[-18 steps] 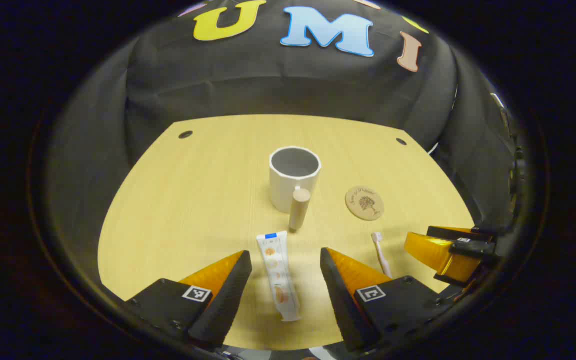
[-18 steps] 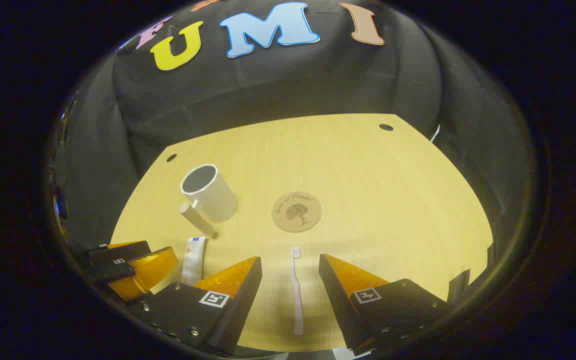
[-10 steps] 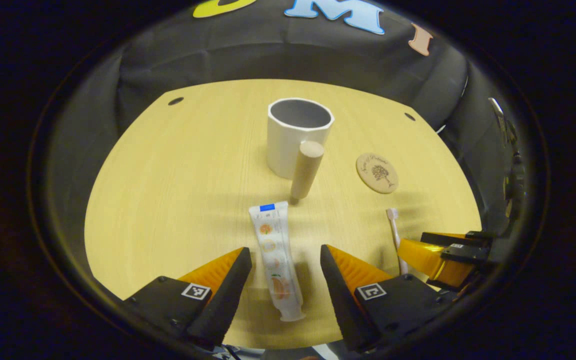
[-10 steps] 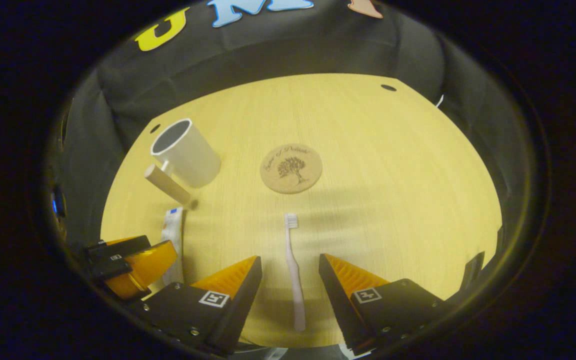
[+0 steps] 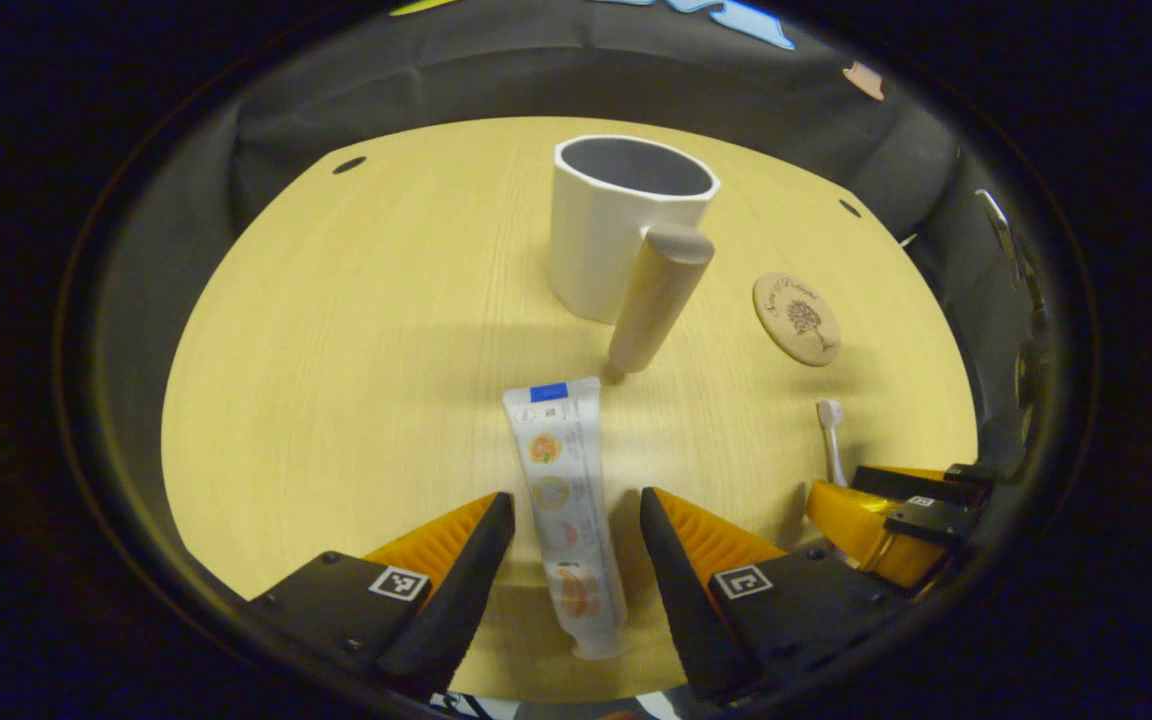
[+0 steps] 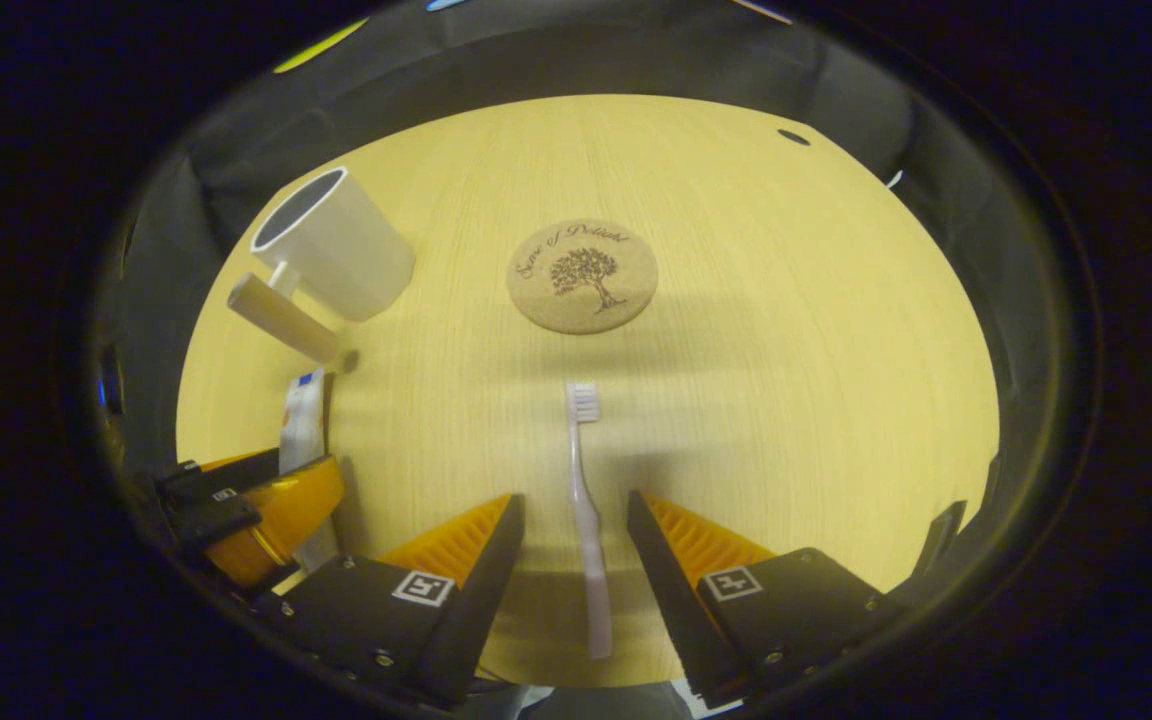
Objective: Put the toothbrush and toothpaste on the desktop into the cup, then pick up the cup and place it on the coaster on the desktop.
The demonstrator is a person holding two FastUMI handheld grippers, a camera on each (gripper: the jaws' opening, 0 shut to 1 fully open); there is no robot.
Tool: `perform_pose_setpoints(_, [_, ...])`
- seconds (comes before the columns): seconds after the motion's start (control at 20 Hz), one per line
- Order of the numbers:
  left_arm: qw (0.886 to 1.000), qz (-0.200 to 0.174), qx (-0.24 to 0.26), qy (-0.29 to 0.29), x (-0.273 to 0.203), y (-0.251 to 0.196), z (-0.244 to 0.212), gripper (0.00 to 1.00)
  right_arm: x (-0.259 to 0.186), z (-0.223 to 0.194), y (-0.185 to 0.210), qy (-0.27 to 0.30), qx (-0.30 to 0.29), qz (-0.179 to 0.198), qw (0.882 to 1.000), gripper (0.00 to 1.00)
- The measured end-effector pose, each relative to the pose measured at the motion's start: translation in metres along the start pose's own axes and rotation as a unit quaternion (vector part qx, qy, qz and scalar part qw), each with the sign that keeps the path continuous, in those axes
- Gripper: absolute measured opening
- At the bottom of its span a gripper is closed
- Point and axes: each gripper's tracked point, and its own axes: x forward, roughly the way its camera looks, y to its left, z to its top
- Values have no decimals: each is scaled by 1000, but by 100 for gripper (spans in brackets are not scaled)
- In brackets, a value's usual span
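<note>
A: Your left gripper point(image 5: 571, 505) straddles the toothpaste point(image 5: 566, 500), fingers apart, untouching.
B: Soft tube: pinch mid-body. Your right gripper point(image 6: 571, 510), likewise parted, brackets the toothbrush point(image 6: 584, 500) (stiff, light, thin).

The bench point(image 5: 336, 330) had a pale, yellowish wood-grain top with rounded far corners, and a small dark hole point(image 5: 348, 164) sat near each of those corners, the other at the far right point(image 6: 793, 136). Black cloth point(image 5: 496, 85) hung in soft folds behind it and wrapped round both sides as the booth's wall. The light was dim and warm, brightest on the middle of the top, with soft shadows lying in bands across the wood point(image 6: 756, 330).
</note>
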Motion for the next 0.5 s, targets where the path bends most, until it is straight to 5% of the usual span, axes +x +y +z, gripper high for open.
perform_pose_setpoints(0.2, [1000,14,10,14,0,0,2,92,1,2,1,1,-11,-14,1000,77])
perform_pose_setpoints(0.5, [999,29,22,22,1,2,2,85,2,3,0,7,-8,-12,1000,77])
